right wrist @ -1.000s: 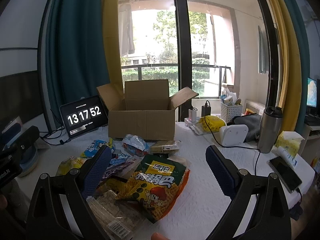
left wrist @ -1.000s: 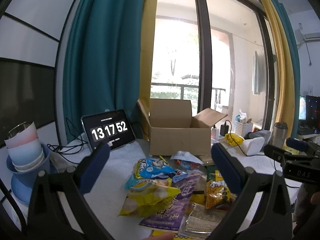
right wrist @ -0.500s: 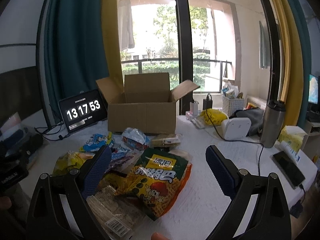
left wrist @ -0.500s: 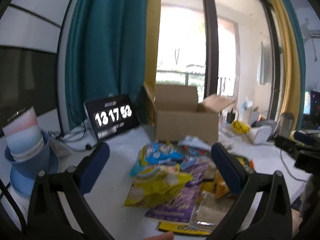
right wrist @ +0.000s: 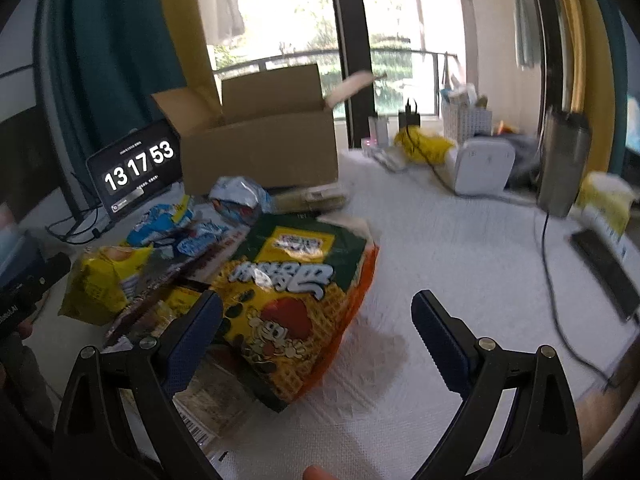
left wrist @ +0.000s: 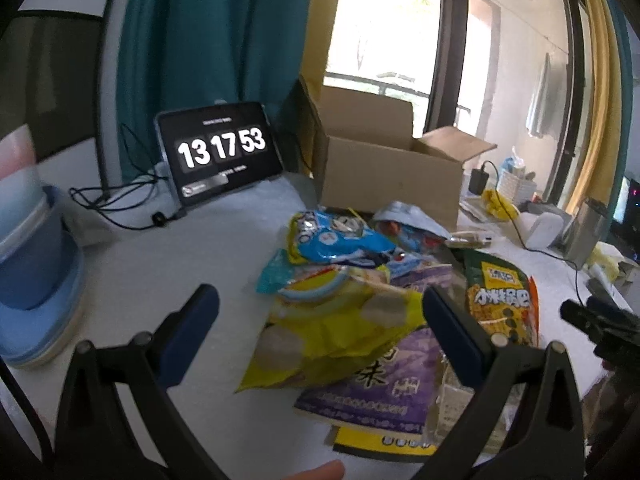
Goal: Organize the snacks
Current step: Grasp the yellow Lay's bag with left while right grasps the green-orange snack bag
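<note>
A heap of snack bags lies on the white tablecloth in front of an open cardboard box [left wrist: 390,172] [right wrist: 260,148]. My left gripper [left wrist: 320,336] stands open above a yellow bag [left wrist: 340,328], which rests on a purple bag [left wrist: 384,384]; a blue bag [left wrist: 336,238] lies behind them. My right gripper [right wrist: 316,340] is open over a green and orange bag [right wrist: 296,292], whose lower end sits between the fingers. A clear packet with a barcode [right wrist: 208,408] lies under the left finger. Neither gripper holds anything.
A tablet clock [left wrist: 218,152] leans at the back left with cables beside it. Stacked blue bowls [left wrist: 28,264] stand at the left edge. On the right are a steel tumbler [right wrist: 564,160], a white device [right wrist: 484,164], a phone [right wrist: 604,272] and a trailing cable.
Both grippers have tilted down and moved closer to the snack heap, which now fills more of each view. Their fingers stay equally wide apart. The clock went from 52 to 53.
</note>
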`<act>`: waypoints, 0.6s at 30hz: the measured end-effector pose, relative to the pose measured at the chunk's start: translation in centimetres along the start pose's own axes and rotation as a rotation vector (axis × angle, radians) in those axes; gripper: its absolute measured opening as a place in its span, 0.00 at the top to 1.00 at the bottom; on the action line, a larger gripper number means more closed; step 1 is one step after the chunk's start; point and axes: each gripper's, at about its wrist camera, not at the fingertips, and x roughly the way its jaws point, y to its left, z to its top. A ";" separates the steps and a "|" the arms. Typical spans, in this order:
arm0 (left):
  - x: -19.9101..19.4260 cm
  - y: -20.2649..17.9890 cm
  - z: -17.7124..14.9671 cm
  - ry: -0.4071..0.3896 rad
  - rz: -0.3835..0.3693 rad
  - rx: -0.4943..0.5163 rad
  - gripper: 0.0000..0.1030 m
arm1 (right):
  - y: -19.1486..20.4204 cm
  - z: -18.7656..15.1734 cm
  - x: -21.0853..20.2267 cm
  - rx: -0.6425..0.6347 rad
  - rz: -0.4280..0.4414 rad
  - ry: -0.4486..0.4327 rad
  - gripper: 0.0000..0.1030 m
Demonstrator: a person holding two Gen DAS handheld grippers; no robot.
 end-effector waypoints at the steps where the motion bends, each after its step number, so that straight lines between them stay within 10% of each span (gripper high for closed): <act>1: 0.3 0.2 0.3 0.010 -0.015 -0.014 0.01 | -0.2 0.0 0.4 0.014 0.007 0.015 0.06; 18: 8.5 2.1 -1.2 0.337 -0.088 -0.139 0.01 | -0.6 -0.1 6.5 0.079 0.112 0.132 0.11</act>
